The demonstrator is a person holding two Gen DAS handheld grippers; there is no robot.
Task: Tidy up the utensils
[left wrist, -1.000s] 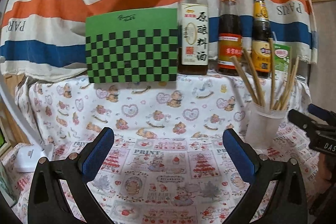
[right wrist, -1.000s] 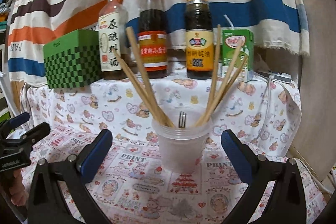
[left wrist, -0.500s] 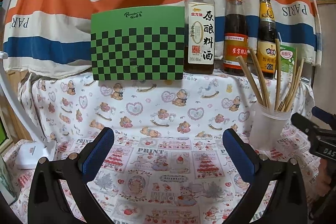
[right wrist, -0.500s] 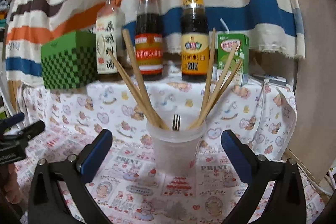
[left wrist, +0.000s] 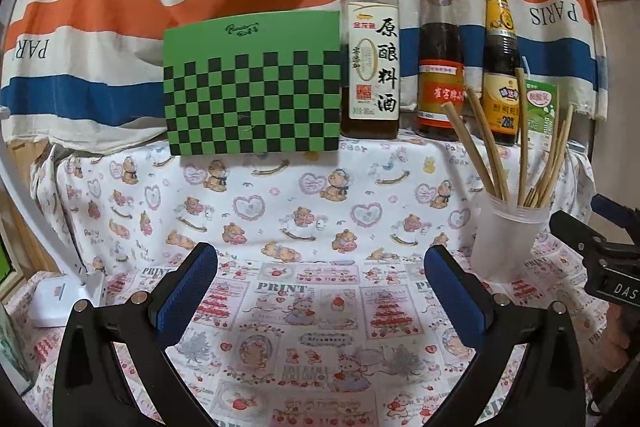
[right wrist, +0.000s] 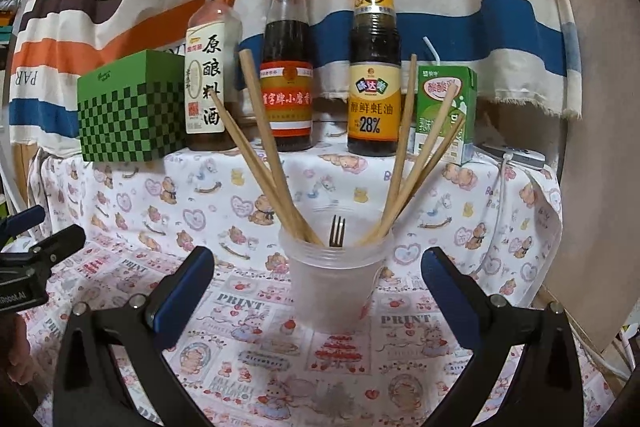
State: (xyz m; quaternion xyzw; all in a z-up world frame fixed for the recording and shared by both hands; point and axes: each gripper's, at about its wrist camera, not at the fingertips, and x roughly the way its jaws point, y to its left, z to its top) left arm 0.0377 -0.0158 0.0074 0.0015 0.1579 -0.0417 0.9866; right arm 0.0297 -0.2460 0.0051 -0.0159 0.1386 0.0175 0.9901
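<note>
**Mia:** Where are the sticks and the fork?

**Dad:** All in the cup (right wrist: 335, 289). The chopsticks (right wrist: 267, 157) lean out both ways like a fan, and the little fork (right wrist: 337, 231) stands in the middle with its points up.

**Mia:** Is the right gripper (right wrist: 316, 291) holding something?

**Dad:** No. Its blue pads are wide apart and nothing is between them. The cup sits on the cloth in front of it, not touching either pad.

**Mia:** And the left gripper (left wrist: 320, 291)?

**Dad:** Wide open and empty too. It points at a bare bit of the tablecloth (left wrist: 304, 327). The cup is off to its right side.

**Mia:** So is the job done?

**Dad:** It looks nearly done, I think. I can't see any fork, spoon or chopstick lying loose on the cloth. But the cameras don't show the whole table, so I can't be sure.

**Mia:** What about the bottles (right wrist: 290, 59)?

**Dad:** Three of them stand in a row at the back, on the raised part, between the green box (left wrist: 252, 87) and the milk carton (right wrist: 446, 115). They aren't things you eat with, so I'd guess they stay there.

**Mia:** What's left then?

**Dad:** Maybe nothing. Maybe just a look around for strays.
</note>
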